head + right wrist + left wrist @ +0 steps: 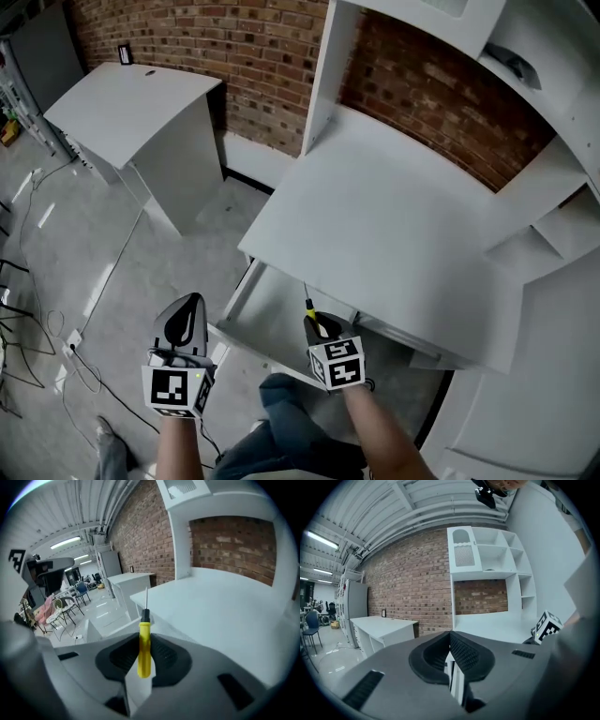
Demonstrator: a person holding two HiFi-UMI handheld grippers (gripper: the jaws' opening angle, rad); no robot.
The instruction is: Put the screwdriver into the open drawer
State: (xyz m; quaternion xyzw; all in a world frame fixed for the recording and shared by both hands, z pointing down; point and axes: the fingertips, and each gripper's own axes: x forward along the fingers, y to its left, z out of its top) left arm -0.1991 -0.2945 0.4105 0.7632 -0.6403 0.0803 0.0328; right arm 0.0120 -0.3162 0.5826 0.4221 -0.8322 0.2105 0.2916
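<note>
A screwdriver (308, 307) with a yellow handle (144, 644) and a thin metal shaft is clamped in my right gripper (319, 326), which is shut on the handle. The shaft points forward and down over the open white drawer (267, 323) that juts out under the white desk top (394, 244). In the right gripper view the shaft tip stands against the desk's front edge (154, 606). My left gripper (185, 319) hangs to the left of the drawer, above the floor. Its ribbed pads (459, 653) meet with nothing between them.
A white hutch with shelves (562, 225) rises at the back and right of the desk against a brick wall. A separate white cabinet (131, 112) stands at the far left. Cables (94, 375) trail over the grey floor. The person's jeans (272, 441) are below the drawer.
</note>
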